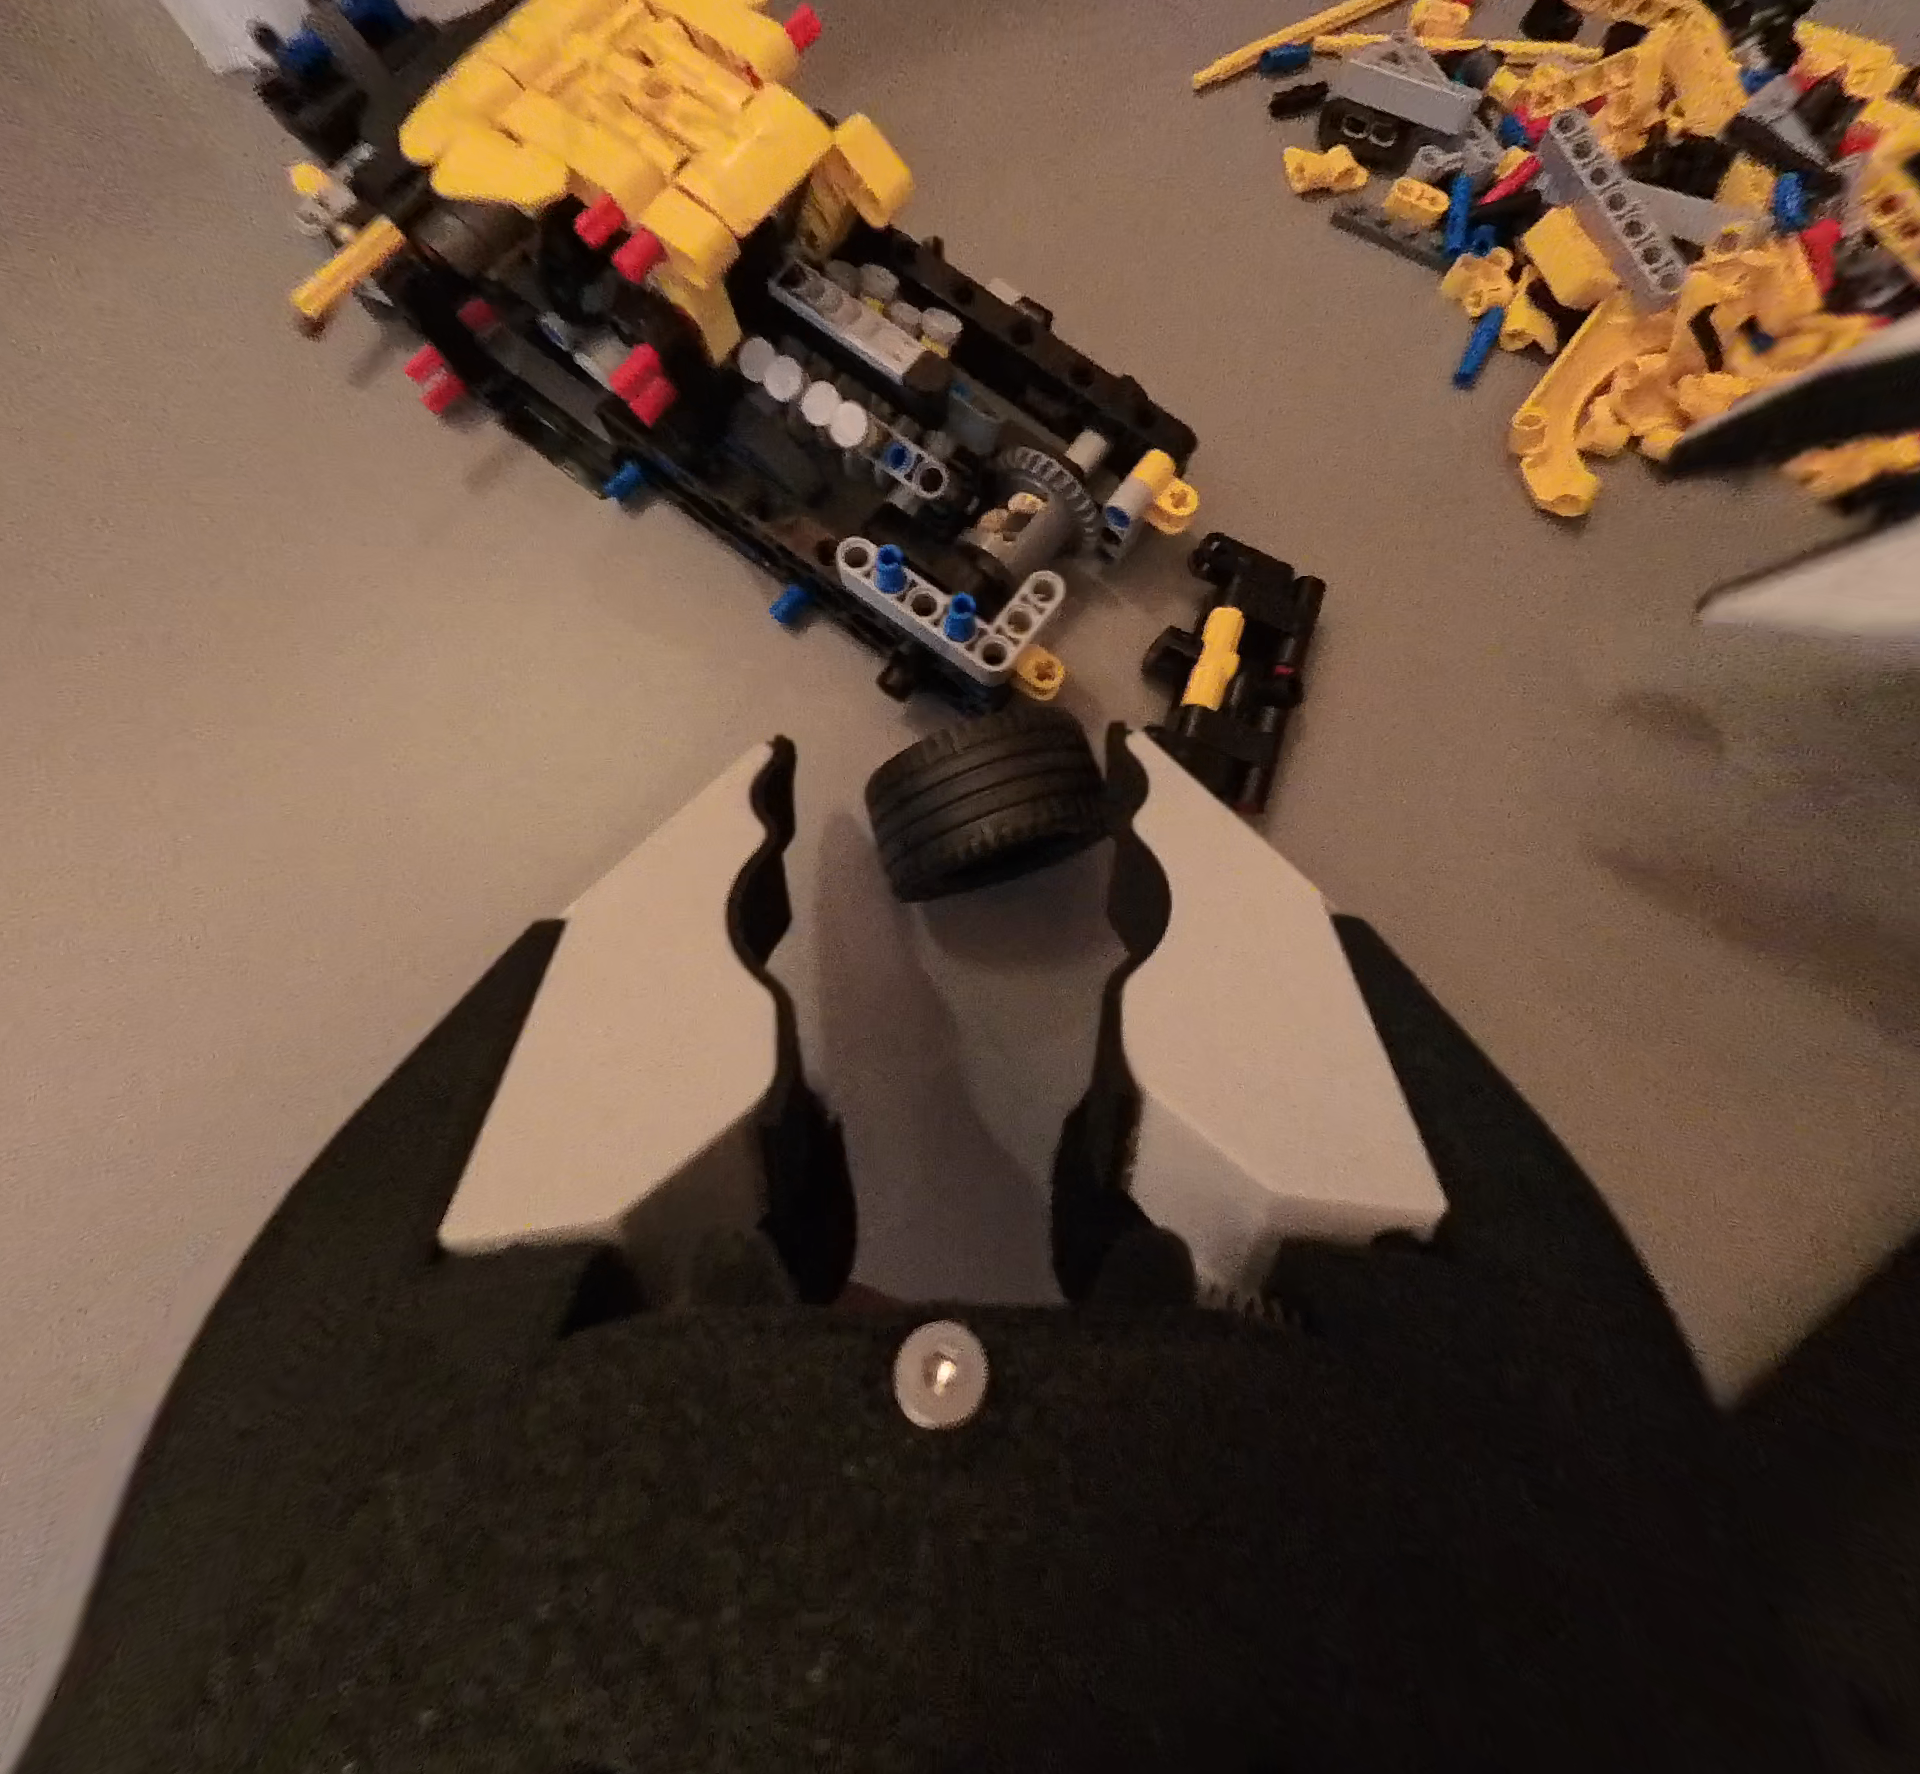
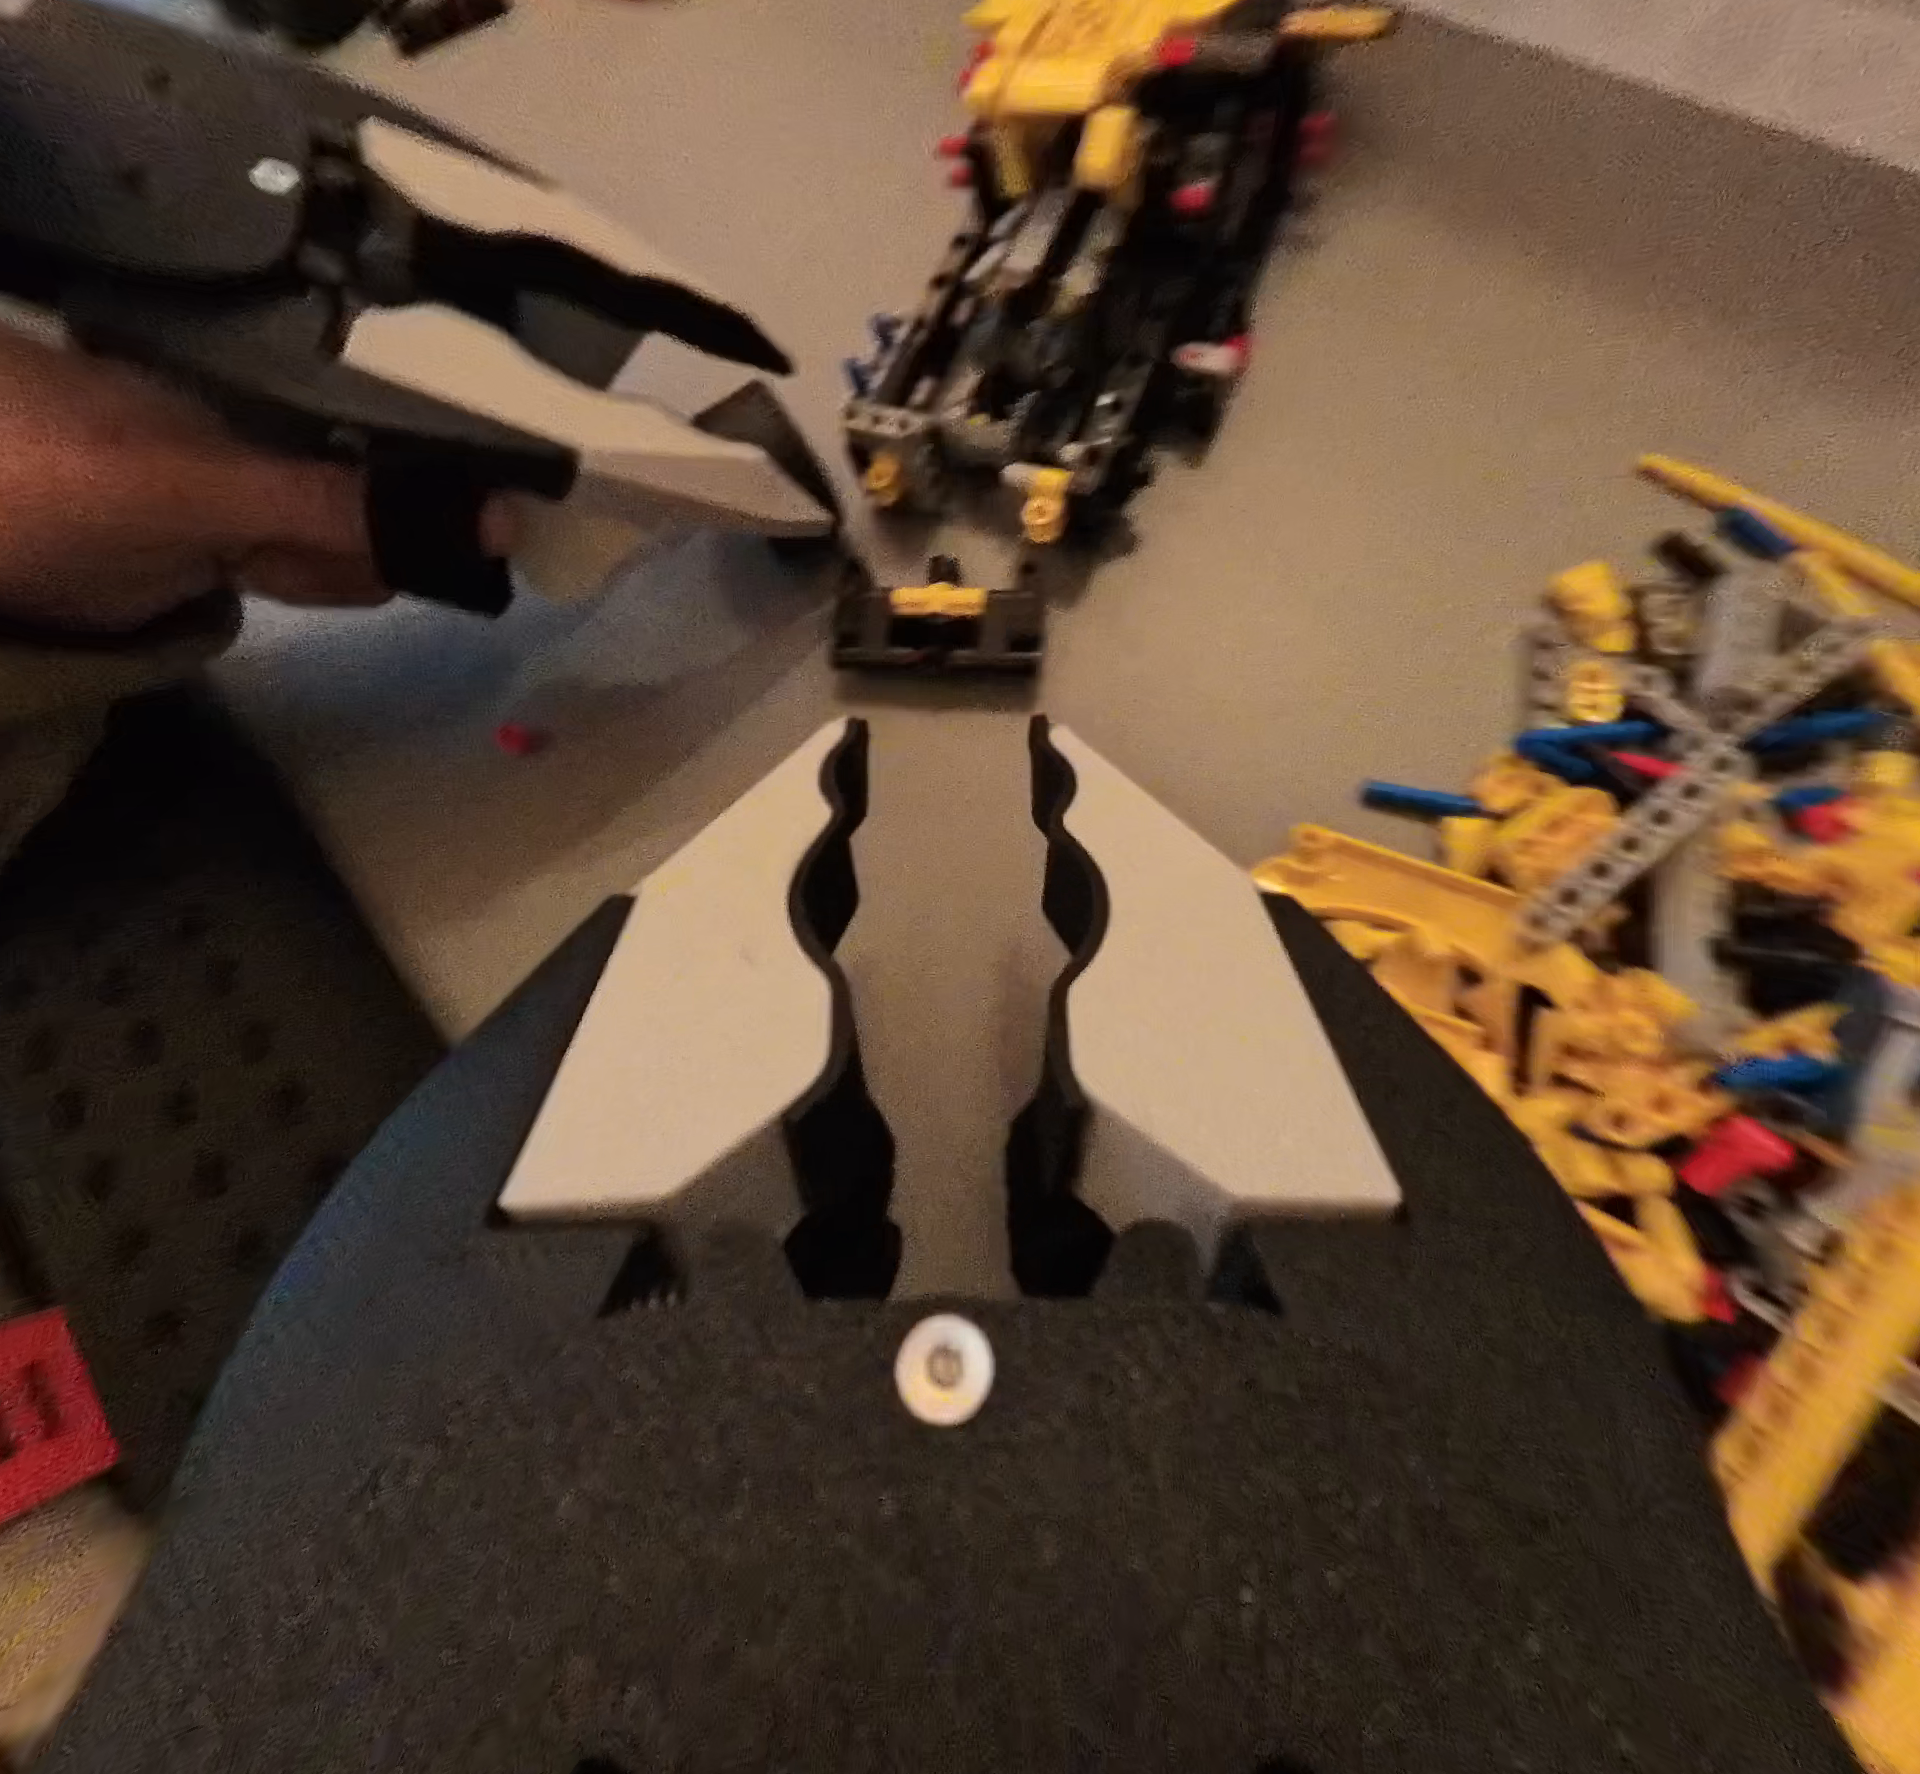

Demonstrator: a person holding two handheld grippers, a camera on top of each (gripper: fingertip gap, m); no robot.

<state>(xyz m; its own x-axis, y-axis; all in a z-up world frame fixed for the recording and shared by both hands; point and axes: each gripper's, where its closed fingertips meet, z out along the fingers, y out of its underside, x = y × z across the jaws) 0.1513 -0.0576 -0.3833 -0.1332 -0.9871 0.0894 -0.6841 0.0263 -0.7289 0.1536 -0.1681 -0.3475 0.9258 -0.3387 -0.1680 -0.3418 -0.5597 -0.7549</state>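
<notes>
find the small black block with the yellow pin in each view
Left wrist view: small black block, right of centre, just beyond the left tool.
Right wrist view: centre, just ahead of the right tool.
Shared landmark: the half-built vehicle behind it.

Grey table (image 1: pixel 312 685): toy chassis (image 1: pixel 727 322), tyre (image 1: pixel 982 815).

Right tool (image 2: pixel 945 737) has its jaws apart with nothing between them, hovering over the grey desk (image 2: pixel 1351 581). Just ahead of the tips sits a small black piece with a yellow bit (image 2: pixel 938 621), and past that the half-built yellow and black car (image 2: pixel 1091 249). The left tool (image 2: pixel 805 436), held in a hand (image 2: pixel 156 498), comes in from the left, tips near that small piece. A big loose parts pile (image 2: pixel 1662 945) lies to the right. Pretty blurry overall.
</notes>
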